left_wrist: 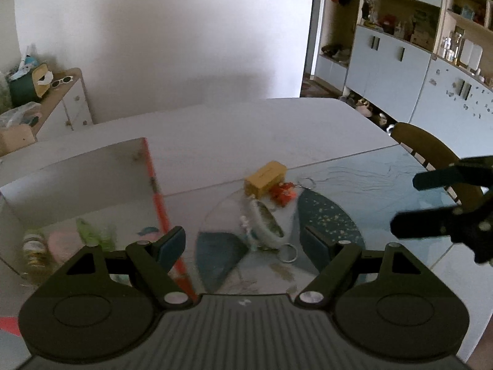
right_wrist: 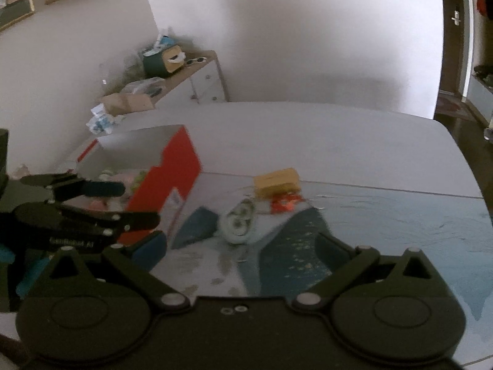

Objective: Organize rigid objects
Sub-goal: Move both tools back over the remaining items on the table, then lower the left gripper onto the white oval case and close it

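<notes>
Both grippers, left (left_wrist: 245, 240) and right (right_wrist: 243, 246), hang with jaws spread and empty above the desk (left_wrist: 215, 132). Ahead lie a pale keychain (right_wrist: 238, 222), red toy (right_wrist: 285, 202) and yellow block (right_wrist: 276, 182), presumably awaiting the red-sided box (right_wrist: 172, 178) alongside.

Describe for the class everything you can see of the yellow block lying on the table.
The yellow block is a small boxy piece, matte mustard-yellow with a paler top that seems to carry a slot; blur hides its material. It lies flat on the table, near where the grey surface meets the blue patterned mat. A small red-orange item lies right against its near side, touching or nearly so. Neither gripper touches it.
</notes>
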A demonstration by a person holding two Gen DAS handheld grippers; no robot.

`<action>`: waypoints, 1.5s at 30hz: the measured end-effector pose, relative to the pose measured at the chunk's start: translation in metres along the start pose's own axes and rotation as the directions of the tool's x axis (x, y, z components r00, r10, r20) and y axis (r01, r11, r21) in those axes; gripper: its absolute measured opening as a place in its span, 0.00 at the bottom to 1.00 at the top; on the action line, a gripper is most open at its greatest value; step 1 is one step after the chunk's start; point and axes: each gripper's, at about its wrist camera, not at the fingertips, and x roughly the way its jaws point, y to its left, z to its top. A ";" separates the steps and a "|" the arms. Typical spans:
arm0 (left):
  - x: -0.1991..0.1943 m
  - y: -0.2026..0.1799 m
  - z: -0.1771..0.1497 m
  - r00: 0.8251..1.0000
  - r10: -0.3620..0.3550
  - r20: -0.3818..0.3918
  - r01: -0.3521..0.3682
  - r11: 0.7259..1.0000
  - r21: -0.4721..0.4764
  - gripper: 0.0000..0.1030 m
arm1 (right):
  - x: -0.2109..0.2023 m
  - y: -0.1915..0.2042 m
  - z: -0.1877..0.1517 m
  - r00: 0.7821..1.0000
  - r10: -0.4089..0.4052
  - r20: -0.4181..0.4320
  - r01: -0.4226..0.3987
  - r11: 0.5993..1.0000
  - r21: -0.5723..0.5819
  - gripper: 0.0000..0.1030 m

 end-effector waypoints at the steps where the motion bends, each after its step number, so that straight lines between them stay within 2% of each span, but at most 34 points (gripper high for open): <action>1: 0.004 -0.005 0.000 1.000 0.004 0.001 -0.004 1.000 0.003 0.80 | 0.002 -0.005 0.001 1.000 -0.008 -0.003 0.008 1.000 0.000 0.99; 10: 0.050 -0.044 -0.004 0.999 0.048 -0.014 -0.048 0.999 0.024 0.80 | 0.037 -0.044 0.015 0.998 -0.037 -0.047 0.036 0.999 -0.015 0.97; 19: 0.090 -0.060 -0.005 0.993 0.117 -0.019 -0.116 0.992 0.046 0.80 | 0.088 -0.060 0.028 0.994 -0.009 -0.107 0.005 0.999 -0.043 0.88; 22: 0.101 -0.063 -0.007 0.991 0.134 -0.021 -0.133 0.990 0.055 0.80 | 0.107 -0.061 0.030 0.991 0.005 -0.135 -0.012 0.998 -0.055 0.81; 33: 0.134 -0.068 -0.012 0.980 0.194 -0.032 -0.191 0.977 0.092 0.80 | 0.154 -0.064 0.036 0.977 0.036 -0.209 -0.051 0.997 -0.065 0.70; 34: 0.135 -0.069 -0.012 0.980 0.197 -0.030 -0.194 0.977 0.094 0.80 | 0.158 -0.063 0.036 0.976 0.039 -0.214 -0.055 0.996 -0.067 0.65; 37: 0.139 -0.070 -0.013 0.979 0.203 -0.026 -0.199 0.974 0.107 0.80 | 0.166 -0.063 0.037 0.973 0.048 -0.226 -0.065 0.995 -0.069 0.59; 40: 0.142 -0.072 -0.014 0.978 0.208 -0.028 -0.203 0.972 0.121 0.74 | 0.172 -0.063 0.038 0.971 0.040 -0.236 -0.057 0.996 -0.066 0.50; 41: 0.143 -0.072 -0.014 0.976 0.216 -0.028 -0.211 0.970 0.123 0.74 | 0.175 -0.063 0.038 0.970 0.041 -0.238 -0.057 0.997 -0.061 0.50; 43: 0.145 -0.071 -0.015 0.976 0.214 -0.038 -0.208 0.971 0.116 0.66 | 0.178 -0.063 0.039 0.968 0.040 -0.246 -0.056 0.997 -0.057 0.48; 45: 0.147 -0.070 -0.015 0.973 0.228 -0.046 -0.222 0.968 0.118 0.63 | 0.179 -0.061 0.039 0.969 0.030 -0.243 -0.049 0.996 -0.074 0.48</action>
